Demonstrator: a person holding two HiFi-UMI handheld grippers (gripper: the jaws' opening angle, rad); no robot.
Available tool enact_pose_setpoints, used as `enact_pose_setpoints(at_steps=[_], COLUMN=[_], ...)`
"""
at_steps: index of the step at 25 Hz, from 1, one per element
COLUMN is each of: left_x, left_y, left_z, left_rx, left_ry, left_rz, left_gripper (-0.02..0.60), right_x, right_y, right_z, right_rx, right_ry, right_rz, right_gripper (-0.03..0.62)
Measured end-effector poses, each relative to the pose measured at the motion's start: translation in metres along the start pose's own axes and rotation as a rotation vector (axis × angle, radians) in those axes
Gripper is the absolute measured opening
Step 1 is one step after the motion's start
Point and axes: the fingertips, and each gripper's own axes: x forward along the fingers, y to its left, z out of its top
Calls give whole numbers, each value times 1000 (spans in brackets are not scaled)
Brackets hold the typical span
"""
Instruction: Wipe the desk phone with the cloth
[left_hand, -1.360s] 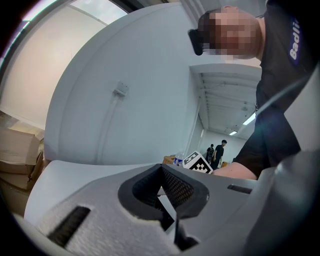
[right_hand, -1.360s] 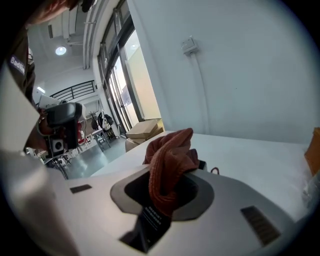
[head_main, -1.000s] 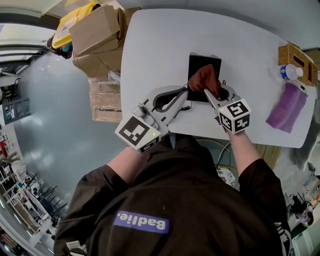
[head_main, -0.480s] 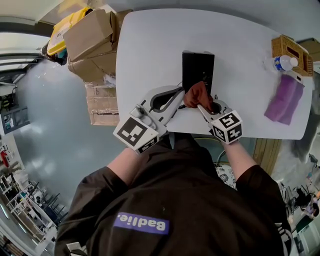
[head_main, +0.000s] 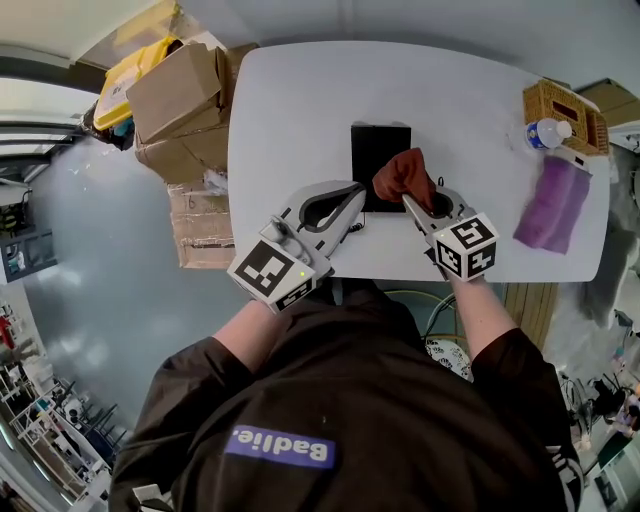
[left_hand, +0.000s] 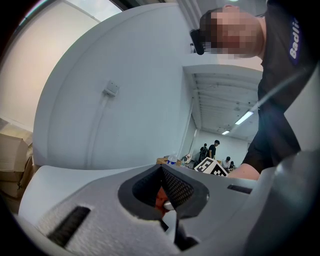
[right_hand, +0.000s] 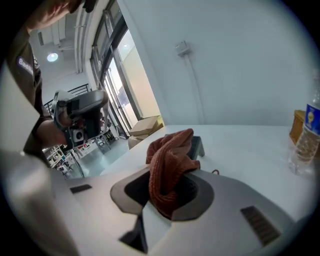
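A black desk phone (head_main: 376, 158) lies flat on the white table (head_main: 300, 100). My right gripper (head_main: 408, 196) is shut on a rust-brown cloth (head_main: 403, 174), which bunches over the phone's near right corner. In the right gripper view the cloth (right_hand: 170, 155) rises out of the jaws of the right gripper (right_hand: 172, 180), with the phone (right_hand: 197, 145) just behind. My left gripper (head_main: 352, 196) lies low on the table with its jaws together, tips at the phone's near left corner. In the left gripper view the left gripper (left_hand: 162, 172) points upward at a wall.
Cardboard boxes (head_main: 180, 80) and a yellow item (head_main: 130, 62) stand off the table's left side. At the far right are a wicker basket (head_main: 558, 104), a water bottle (head_main: 545, 132) and a purple cloth (head_main: 548, 205). A thin cord end (head_main: 357, 226) lies near the front edge.
My right gripper has carried the cloth from the middle of the phone's near end to its right corner. The left gripper has stayed at the near left corner.
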Motion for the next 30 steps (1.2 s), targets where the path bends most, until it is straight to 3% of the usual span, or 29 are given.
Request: enact_pose_setpoints(at_steps=[5,10,19,30], left_x=[-1,-8,-13,-22], left_y=[2,11,6,-14], left_z=[8,5,-14,-28], left_rx=[18,14,-16,-36], left_ry=[11,25,42,63], left_rz=[34,87,112,38], left_gripper=[15,15,15,15], right_x=[6,18,24,11], right_y=[-38,-62,-53,-21], right_z=[42,58,9,-47], right_rx=[-37,-54,-62,-37], right_ry=[-65,-76,-10,61], right_rz=[-40,-46,-16,-35], right_gripper=[97,97,97,97])
